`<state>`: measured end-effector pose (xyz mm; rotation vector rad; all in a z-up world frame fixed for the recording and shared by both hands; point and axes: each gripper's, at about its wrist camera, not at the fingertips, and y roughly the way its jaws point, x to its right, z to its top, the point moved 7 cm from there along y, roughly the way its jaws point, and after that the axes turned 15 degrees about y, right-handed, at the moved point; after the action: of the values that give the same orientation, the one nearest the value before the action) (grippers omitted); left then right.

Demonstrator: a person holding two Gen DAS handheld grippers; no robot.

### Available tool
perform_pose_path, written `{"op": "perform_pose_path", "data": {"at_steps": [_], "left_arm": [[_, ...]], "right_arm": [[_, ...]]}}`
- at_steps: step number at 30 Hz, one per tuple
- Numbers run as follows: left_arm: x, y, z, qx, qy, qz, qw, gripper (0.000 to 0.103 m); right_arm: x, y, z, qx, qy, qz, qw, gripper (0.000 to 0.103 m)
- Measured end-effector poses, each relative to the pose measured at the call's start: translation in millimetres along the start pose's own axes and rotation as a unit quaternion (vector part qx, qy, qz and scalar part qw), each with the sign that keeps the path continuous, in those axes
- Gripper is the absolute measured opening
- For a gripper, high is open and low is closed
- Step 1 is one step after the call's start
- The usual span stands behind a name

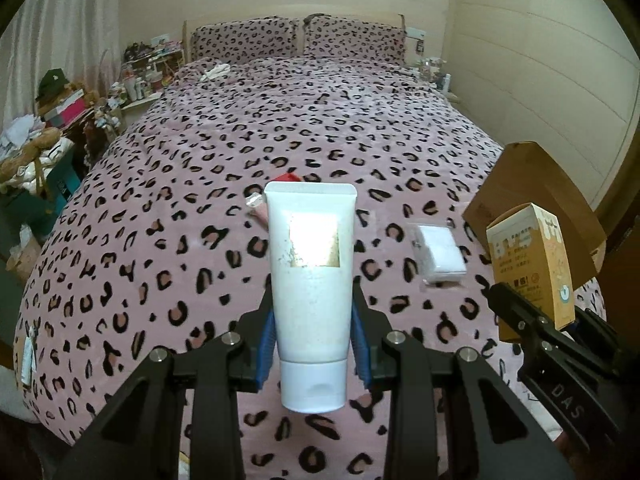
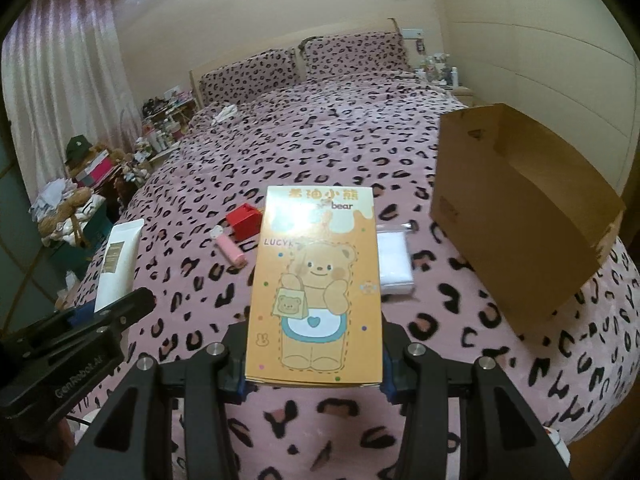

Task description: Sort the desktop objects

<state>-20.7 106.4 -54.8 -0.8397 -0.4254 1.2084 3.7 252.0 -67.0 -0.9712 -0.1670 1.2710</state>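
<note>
My left gripper [image 1: 313,312] is shut on a white tube [image 1: 311,276], cap toward the camera, held above the leopard-print bed. The right gripper [image 2: 314,334] is shut on an orange box with a bear picture [image 2: 316,280]; the same bear box [image 1: 532,268] shows at the right of the left wrist view. An open brown cardboard box [image 2: 516,216] sits on the bed to the right. On the cover lie a clear packet of white pads [image 2: 394,260], a small red box [image 2: 244,220] and a pink cylinder [image 2: 230,252].
The bed [image 1: 280,120] fills most of both views, with two pillows at the far end. Cluttered shelves, bags and boxes [image 1: 60,128] stand along its left side. A pale wall [image 2: 540,60] runs along the right.
</note>
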Motion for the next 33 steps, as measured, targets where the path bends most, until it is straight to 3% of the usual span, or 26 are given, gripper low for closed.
{"op": "perform_pose_path", "data": {"at_steps": [33], "left_arm": [[91,13,35,0.0,0.067,-0.053,0.9964,0.033]], "right_arm": [[79,-31,24,0.03,0.057,-0.036,0.997,0.047]]}}
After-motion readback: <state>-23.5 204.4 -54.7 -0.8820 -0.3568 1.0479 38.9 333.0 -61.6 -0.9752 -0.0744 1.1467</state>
